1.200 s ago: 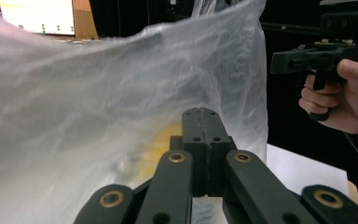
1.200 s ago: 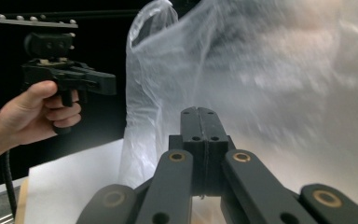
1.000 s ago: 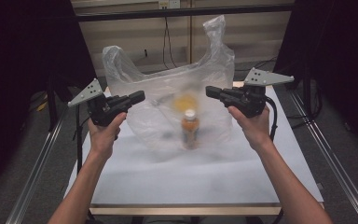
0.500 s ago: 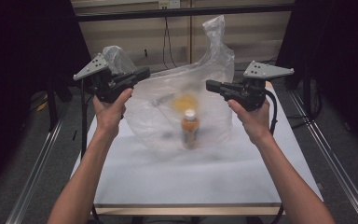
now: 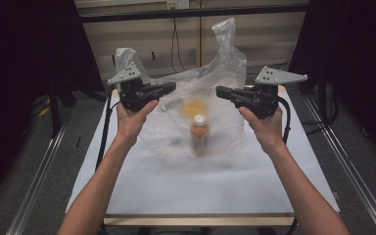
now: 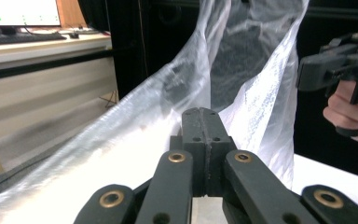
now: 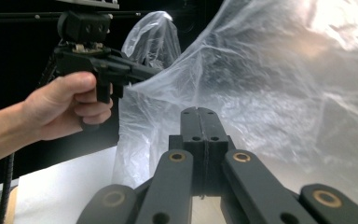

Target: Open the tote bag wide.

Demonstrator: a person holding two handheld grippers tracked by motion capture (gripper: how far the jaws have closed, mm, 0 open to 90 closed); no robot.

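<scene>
Two grippers hold a clear plastic bag (image 5: 196, 98) stretched between them above the table (image 5: 254, 181). Left gripper (image 5: 172, 87) has its jaws pressed together on the bag's left edge; right gripper (image 5: 219, 91) is clamped the same way on the right edge (film bunches at both tips). Inside the bag, a bottle (image 5: 200, 135) stands upright on the table, midway between the hands.
</scene>
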